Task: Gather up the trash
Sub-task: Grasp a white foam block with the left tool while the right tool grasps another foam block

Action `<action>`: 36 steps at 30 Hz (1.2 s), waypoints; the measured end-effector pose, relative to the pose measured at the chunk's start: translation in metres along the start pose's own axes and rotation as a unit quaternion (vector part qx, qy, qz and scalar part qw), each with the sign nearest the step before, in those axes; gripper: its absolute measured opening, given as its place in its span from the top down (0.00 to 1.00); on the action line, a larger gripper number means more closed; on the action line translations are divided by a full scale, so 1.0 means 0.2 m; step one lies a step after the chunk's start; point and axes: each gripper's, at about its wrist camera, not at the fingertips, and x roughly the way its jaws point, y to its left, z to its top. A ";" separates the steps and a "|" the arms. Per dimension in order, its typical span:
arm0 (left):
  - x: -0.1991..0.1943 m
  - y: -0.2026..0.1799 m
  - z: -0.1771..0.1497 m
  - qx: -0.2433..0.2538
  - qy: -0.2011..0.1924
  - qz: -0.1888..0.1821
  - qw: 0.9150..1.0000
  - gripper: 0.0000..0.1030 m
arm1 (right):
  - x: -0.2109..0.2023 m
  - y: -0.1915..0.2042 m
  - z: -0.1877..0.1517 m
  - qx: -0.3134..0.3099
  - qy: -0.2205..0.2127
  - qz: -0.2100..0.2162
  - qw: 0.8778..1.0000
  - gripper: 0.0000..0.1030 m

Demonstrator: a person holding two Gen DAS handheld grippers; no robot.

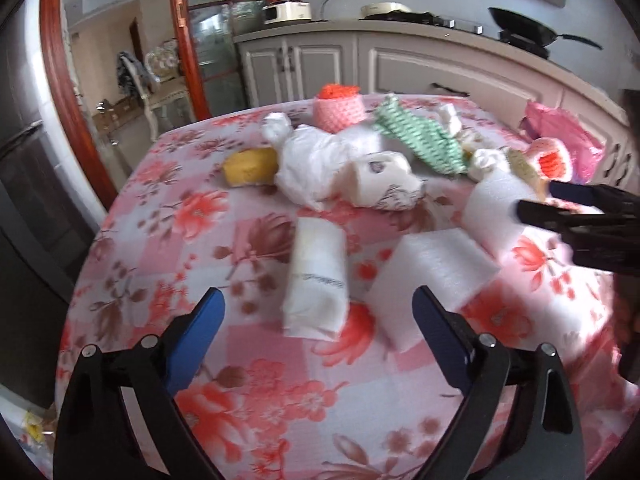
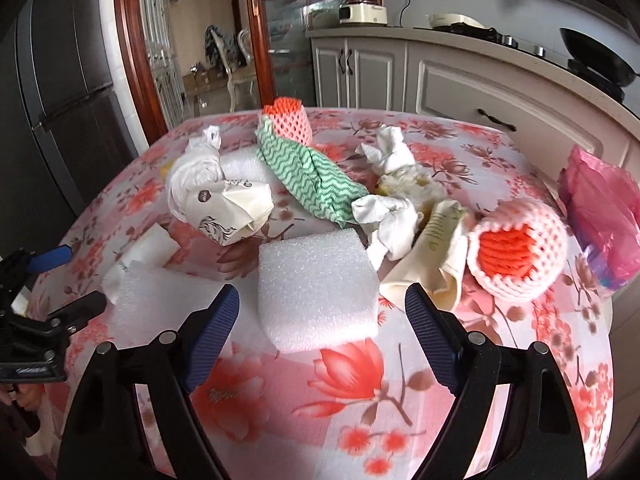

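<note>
Both jaws gape; pink foam net [image 2: 520,256] sleeves an orange one.

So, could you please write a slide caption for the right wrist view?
Open right gripper facing a white foam block among trash on a floral tablecloth.

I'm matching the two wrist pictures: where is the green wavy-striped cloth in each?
Left wrist: the green cloth lies upper right of centre, right of the pink foam net sleeve.
Right wrist: the green cloth lies upper centre, running down-right from that net sleeve.
Shared landmark: the net sleeve.
</note>
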 end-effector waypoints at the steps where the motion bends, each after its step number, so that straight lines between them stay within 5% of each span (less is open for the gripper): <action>1: 0.00 -0.02 0.00 0.008 -0.007 -0.006 1.000 0.11 | 0.03 0.00 0.01 0.001 0.005 0.001 1.000 0.22; 3: -0.02 -0.07 0.01 0.030 -0.017 -0.015 0.999 0.11 | 0.07 -0.01 0.02 0.000 0.012 0.007 1.000 0.26; 4: -0.02 -0.10 0.02 0.043 -0.022 -0.020 0.999 0.12 | 0.07 -0.01 0.01 -0.002 0.015 0.012 1.000 0.36; 16: 0.13 -0.36 0.08 0.180 -0.014 -0.094 0.979 0.24 | -0.19 -0.16 -0.06 0.026 -0.037 0.022 0.999 0.37; 20: 0.21 -0.44 0.08 0.207 0.001 -0.090 0.974 0.28 | -0.23 -0.19 -0.10 0.035 -0.039 0.018 0.998 0.37; 29: 0.04 -0.49 0.07 0.160 -0.038 -0.078 0.983 0.33 | -0.32 -0.25 -0.18 0.054 -0.060 0.000 0.997 0.37; 36: -0.04 -0.63 0.23 0.097 -0.082 -0.068 0.990 0.33 | -0.44 -0.39 -0.19 0.087 -0.098 -0.076 0.988 0.37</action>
